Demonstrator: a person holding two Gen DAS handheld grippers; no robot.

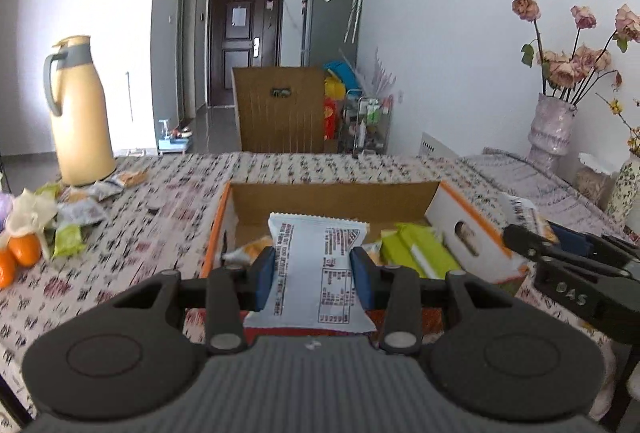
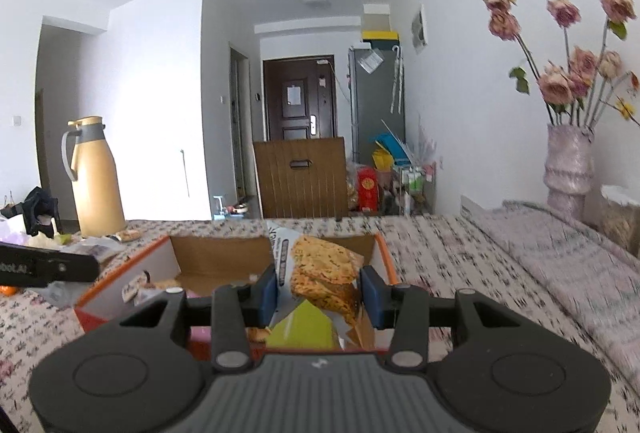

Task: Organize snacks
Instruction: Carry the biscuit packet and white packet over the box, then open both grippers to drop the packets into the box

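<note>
My left gripper is shut on a white snack packet with red print, held above the near edge of an open cardboard box with an orange rim. Green packets and an orange one lie inside the box. My right gripper is shut on a cracker packet with a green lower part, held over the same box. In the left wrist view the right gripper shows at the box's right side. In the right wrist view the left gripper's finger shows at the left edge.
A yellow thermos jug stands at the table's far left, with loose snack packets and oranges near it. A vase of dried flowers stands on the right. A wooden chair is behind the patterned tablecloth.
</note>
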